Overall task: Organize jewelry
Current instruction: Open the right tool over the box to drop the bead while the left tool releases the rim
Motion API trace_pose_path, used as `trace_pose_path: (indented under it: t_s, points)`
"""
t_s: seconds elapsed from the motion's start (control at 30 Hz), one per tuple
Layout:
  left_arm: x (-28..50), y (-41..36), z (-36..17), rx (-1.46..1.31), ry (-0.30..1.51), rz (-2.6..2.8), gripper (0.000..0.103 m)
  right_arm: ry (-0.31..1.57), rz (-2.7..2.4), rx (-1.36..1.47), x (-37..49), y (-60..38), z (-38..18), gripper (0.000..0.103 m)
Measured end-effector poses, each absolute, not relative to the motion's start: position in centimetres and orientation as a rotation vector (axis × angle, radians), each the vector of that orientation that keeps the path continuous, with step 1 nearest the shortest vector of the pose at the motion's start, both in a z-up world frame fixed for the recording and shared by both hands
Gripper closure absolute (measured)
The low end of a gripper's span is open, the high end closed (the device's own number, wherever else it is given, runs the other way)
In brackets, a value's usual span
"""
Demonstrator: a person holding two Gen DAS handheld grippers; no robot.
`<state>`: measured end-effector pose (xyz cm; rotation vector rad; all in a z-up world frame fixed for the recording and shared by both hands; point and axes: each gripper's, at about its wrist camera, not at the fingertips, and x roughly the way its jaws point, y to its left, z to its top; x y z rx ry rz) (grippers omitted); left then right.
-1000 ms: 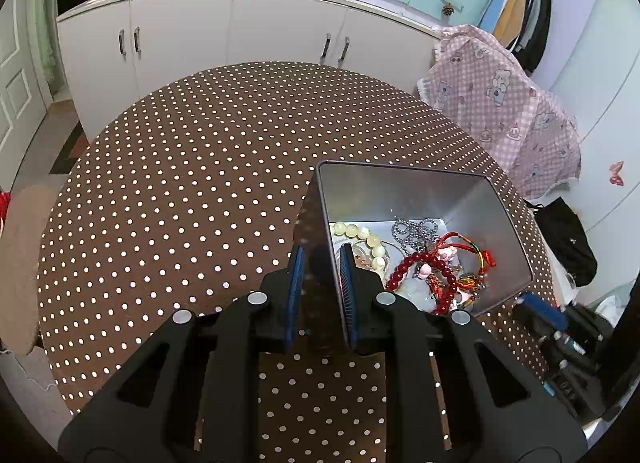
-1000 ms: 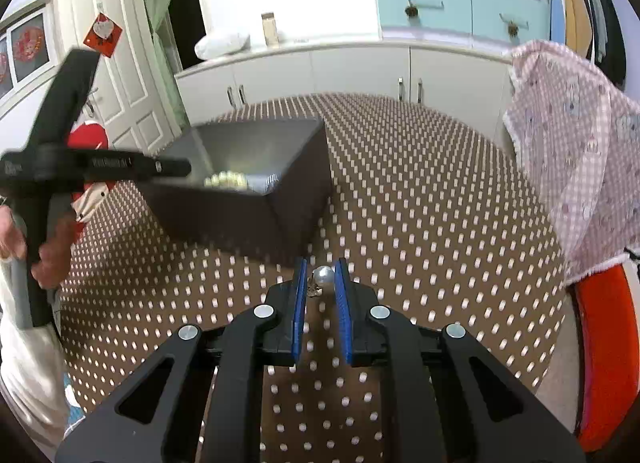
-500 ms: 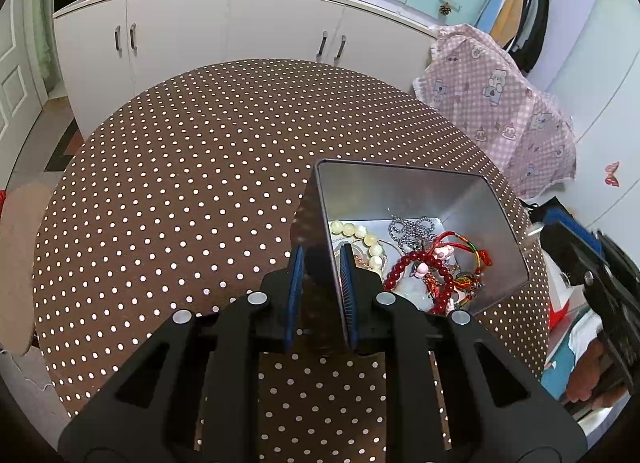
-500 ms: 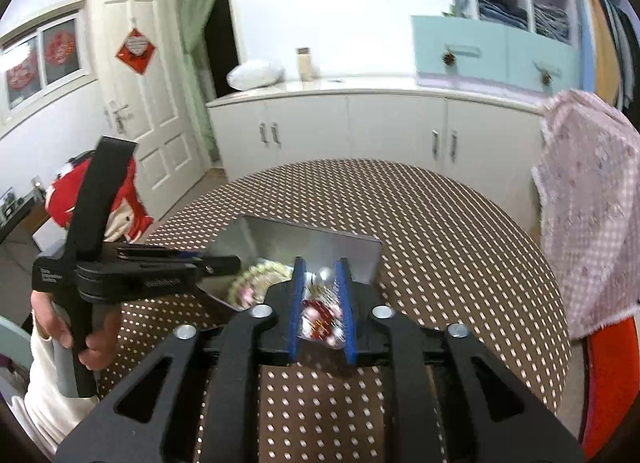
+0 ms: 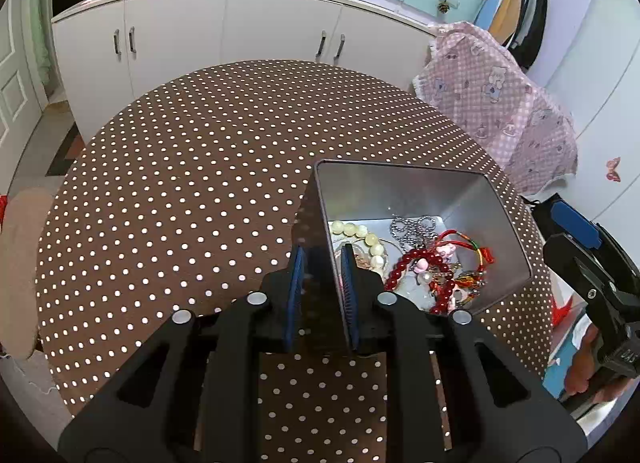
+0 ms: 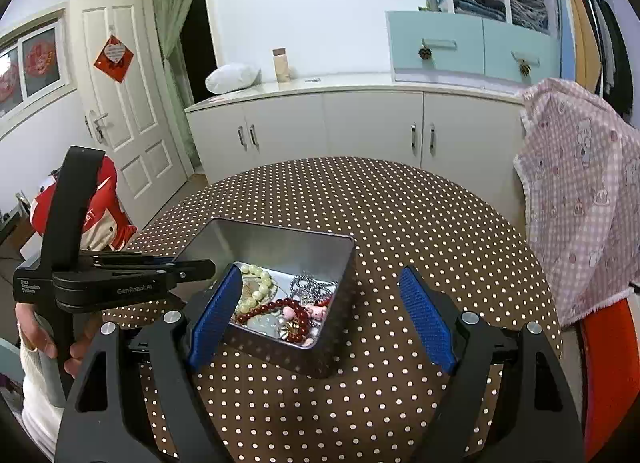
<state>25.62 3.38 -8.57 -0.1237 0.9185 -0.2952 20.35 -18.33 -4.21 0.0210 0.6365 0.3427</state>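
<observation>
— Two claws; what are they doing?
— Left claw [image 5: 320,295] pinches the tin [image 6: 316,247] wall, just loosening; right claw [image 6: 324,315] just spread wide, empty. Jewelry [image 6: 280,303] lies inside, on the worktop [image 6: 400,223].

Black grippers, blue ribbed fingers [image 6: 426,313], silver screws, white printed lettering; person's white sleeve [image 6: 38,395].

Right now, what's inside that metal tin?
The tin holds pale beads, a red bead bracelet, a silver chain and red cord pieces. Whatever lies beneath the heap is covered.
</observation>
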Motion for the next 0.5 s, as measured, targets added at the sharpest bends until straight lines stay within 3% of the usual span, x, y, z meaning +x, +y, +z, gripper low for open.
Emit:
trace_pose_path:
  t_s: [0.07, 0.5]
  points:
    - [25.4, 3.5, -8.4, -0.085, 0.903, -0.228, 0.034, 0.644, 0.341, 0.026, 20.2, -18.5, -4.3, 0.025]
    - [23.1, 4.2, -7.3, -0.073, 0.847, -0.205, 0.031, 0.635, 0.309, 0.039, 19.0, -19.3, -3.9, 0.016]
